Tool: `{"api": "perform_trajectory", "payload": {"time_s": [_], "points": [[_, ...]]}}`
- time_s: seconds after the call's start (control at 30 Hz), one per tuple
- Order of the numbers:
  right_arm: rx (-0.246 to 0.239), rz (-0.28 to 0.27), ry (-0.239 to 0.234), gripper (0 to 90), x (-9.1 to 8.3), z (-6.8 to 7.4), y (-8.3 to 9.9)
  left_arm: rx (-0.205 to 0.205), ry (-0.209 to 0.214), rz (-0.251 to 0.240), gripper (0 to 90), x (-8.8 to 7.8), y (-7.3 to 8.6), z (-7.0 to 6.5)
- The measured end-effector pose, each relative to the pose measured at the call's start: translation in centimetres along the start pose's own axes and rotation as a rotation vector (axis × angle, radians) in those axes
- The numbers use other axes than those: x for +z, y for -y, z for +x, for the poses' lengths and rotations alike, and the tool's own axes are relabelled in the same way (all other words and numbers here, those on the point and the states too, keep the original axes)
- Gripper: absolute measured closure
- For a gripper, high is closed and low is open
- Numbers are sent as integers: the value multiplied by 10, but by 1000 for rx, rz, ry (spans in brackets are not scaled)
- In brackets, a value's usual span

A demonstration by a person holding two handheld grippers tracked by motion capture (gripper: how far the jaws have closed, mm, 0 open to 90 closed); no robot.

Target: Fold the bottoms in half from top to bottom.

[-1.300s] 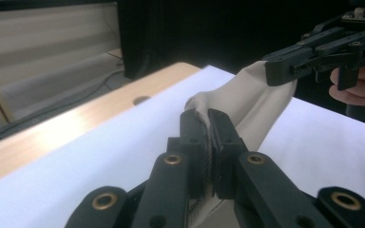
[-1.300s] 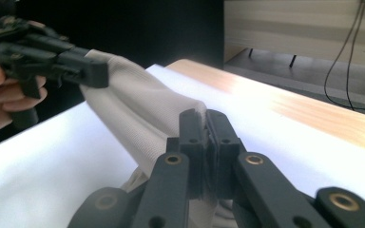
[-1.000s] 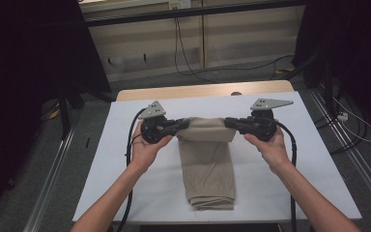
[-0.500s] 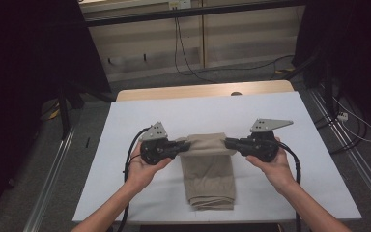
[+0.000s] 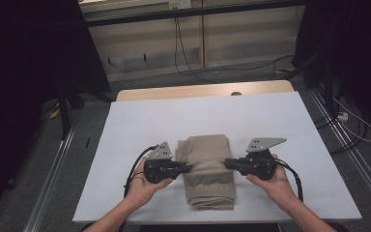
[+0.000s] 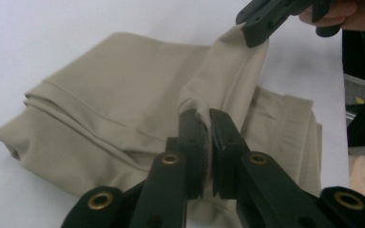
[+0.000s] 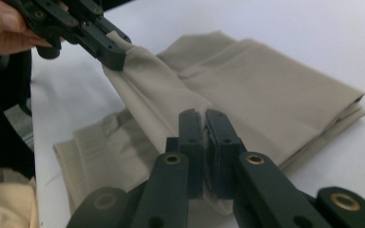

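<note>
The beige trousers (image 5: 208, 169) are lying folded at the lower centre of the white bench (image 5: 140, 121). Both the left hand-held gripper (image 5: 189, 167) and the right hand-held gripper (image 5: 226, 163) are clamping the top fold's side edges. The cloth looks light, soft and floppy, so edge grips are suiting it best.

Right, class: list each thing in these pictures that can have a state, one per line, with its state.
Trousers: folded on the table, top layer pinched at both sides.
Left gripper: shut on the trousers' left edge.
Right gripper: shut on the trousers' right edge.
Table: covered in white.
</note>
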State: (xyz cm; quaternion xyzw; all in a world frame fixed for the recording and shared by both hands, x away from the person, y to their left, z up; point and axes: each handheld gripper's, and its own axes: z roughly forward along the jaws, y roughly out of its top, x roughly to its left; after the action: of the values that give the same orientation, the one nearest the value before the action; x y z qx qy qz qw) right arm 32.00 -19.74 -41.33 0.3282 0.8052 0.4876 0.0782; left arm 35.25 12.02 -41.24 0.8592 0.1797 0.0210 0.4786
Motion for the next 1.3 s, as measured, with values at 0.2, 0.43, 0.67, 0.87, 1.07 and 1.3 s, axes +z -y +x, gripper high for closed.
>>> {"api": "perform_trajectory", "payload": {"time_s": [0.2, 0.43, 0.67, 0.87, 1.07, 1.3], "points": [[-12, 53, -4, 860, 2, 8, 10, 23, 31, 45, 842, 3, 8, -11], [-10, 93, -18, 813, -2, 18, 22, 34, 70, 51, 771, 2, 14, -19], [-7, 116, -30, 812, -7, 23, 30, 37, 59, 54, 680, 8, 11, -20], [-20, 141, -27, 731, -7, 33, 35, 96, 46, 97, 806, 12, 13, -33], [-37, 165, -20, 817, -9, 44, 41, 115, 56, 118, 873, 8, 20, -49], [-47, 188, -10, 805, -9, 58, 51, 94, 77, 137, 864, 7, 33, -60]]}}
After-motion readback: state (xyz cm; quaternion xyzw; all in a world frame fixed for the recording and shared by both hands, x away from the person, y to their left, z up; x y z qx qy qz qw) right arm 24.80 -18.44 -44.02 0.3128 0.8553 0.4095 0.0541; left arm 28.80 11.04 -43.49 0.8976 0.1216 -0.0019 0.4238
